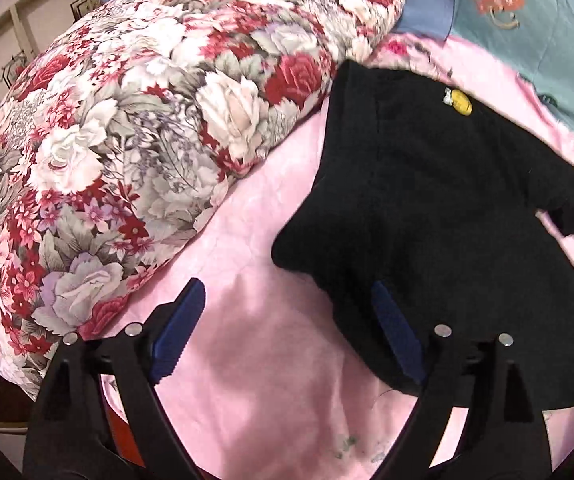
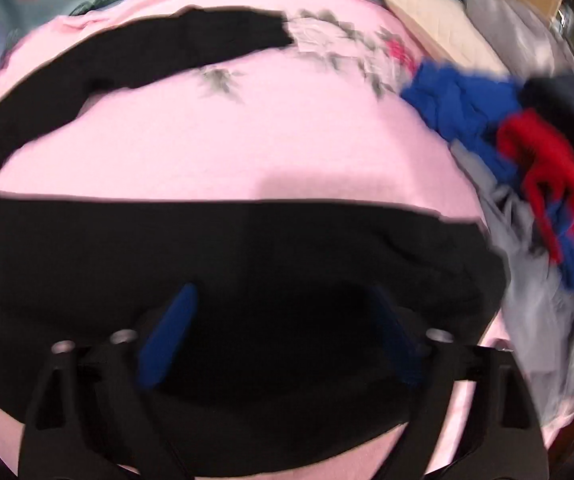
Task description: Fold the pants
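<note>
Black pants (image 1: 427, 184) lie spread on a pink bed sheet (image 1: 255, 344), with a small yellow tag (image 1: 459, 101) near the waist. My left gripper (image 1: 287, 312) is open above the sheet, its right finger at the pants' near edge, holding nothing. In the right wrist view the pants show as two legs: one (image 2: 147, 56) stretches across the far side, the other (image 2: 247, 256) lies right under my right gripper (image 2: 283, 312). The right gripper is open over that leg. The view is blurred.
A big floral quilt (image 1: 127, 140) is bunched on the left of the bed. A teal blanket (image 1: 535, 32) lies at the far side. A heap of blue, red and grey clothes (image 2: 527, 168) sits at the right edge.
</note>
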A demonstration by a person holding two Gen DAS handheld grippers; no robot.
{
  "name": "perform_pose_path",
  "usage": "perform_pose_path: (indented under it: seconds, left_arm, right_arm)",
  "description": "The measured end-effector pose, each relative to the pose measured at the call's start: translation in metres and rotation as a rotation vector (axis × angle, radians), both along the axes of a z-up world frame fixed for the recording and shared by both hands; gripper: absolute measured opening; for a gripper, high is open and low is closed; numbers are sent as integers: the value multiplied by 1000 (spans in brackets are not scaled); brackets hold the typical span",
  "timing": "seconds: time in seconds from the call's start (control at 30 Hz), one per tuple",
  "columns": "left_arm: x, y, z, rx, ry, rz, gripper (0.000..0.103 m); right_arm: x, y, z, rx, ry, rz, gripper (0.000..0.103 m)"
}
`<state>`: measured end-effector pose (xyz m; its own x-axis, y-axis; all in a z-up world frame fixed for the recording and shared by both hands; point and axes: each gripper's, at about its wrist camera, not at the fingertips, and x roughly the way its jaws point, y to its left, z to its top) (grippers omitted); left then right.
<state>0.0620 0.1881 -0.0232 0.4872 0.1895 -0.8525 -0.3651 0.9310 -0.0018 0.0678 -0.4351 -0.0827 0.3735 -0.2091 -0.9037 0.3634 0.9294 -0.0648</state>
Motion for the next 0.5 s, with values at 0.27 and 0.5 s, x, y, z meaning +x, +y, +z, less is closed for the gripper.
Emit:
perform_pose_path:
  seconds: [0.27, 0.5]
  left_arm:
    - [53, -28, 26, 12, -125, -66, 88]
    - [113, -93, 15, 94, -205, -184, 92]
  right_arm:
    - [-6, -16, 59, 18, -223, -82, 98]
    - [68, -38, 94, 103, -400, -130, 100]
